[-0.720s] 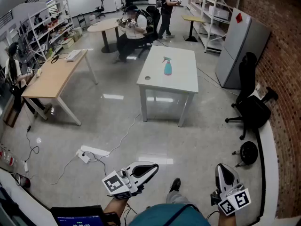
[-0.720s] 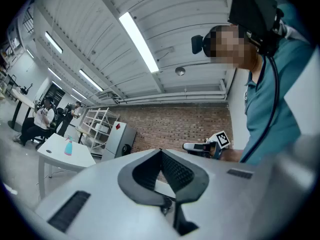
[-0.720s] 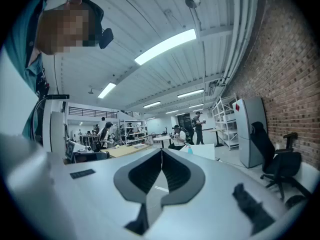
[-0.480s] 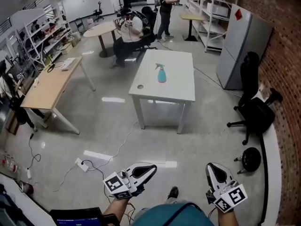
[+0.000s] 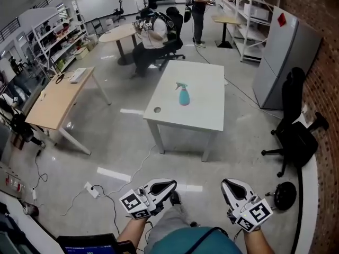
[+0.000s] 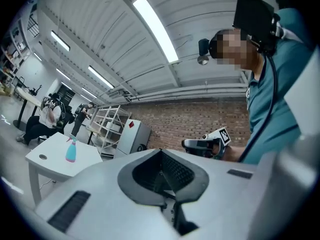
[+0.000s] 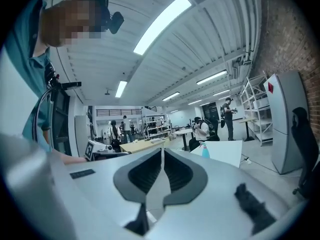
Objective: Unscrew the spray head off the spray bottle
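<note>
A blue spray bottle with a teal spray head stands upright on the white table, well ahead of me across the floor. It also shows small in the left gripper view as the spray bottle and in the right gripper view as the spray bottle. My left gripper is held low at the bottom of the head view, shut and empty. At the bottom right, the right gripper is likewise shut with nothing in it. Both are far from the bottle.
A wooden table stands left, a round table behind. A seated person is just beyond the white table, another stands by shelves. A black office chair, a grey cabinet and floor cables lie around.
The white table and bottle have come nearer and shifted lower in the head view. Both grippers stay shut; the right one sits a little higher and further left.
</note>
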The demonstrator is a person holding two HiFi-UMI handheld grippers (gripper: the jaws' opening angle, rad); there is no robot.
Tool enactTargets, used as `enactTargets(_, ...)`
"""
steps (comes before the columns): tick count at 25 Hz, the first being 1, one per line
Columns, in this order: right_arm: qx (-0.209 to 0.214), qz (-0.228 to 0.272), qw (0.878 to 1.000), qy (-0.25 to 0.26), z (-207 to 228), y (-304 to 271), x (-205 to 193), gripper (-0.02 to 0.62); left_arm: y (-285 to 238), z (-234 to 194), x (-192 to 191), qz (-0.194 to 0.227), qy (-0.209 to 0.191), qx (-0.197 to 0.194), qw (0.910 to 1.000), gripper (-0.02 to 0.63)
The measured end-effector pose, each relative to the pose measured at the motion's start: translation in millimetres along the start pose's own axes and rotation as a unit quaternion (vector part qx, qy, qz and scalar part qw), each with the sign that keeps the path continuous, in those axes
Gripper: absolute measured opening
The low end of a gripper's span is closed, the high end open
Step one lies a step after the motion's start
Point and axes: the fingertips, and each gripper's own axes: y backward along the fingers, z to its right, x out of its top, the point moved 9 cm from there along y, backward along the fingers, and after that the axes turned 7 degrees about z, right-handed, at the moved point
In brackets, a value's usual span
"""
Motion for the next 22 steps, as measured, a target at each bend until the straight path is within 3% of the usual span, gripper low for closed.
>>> enactTargets(16,-0.017,-0.051,0.999,0.006,149,-218,1,0.003,-124,-300,-19,-0.030,0.027,-0.010,0.9991,0.006)
enactTargets(20,-0.017,-0.070,0.997,-0.003,165,-254,-7,0.003,-148,-367,-32,-0.051,0.017,0.006,0.9985,0.008)
enactTargets(22,-0.019,-0.080,0.997,-0.005,174,-266,-9,0.005,-160,-395,-40,-0.057,0.014,0.022,0.9980,0.055)
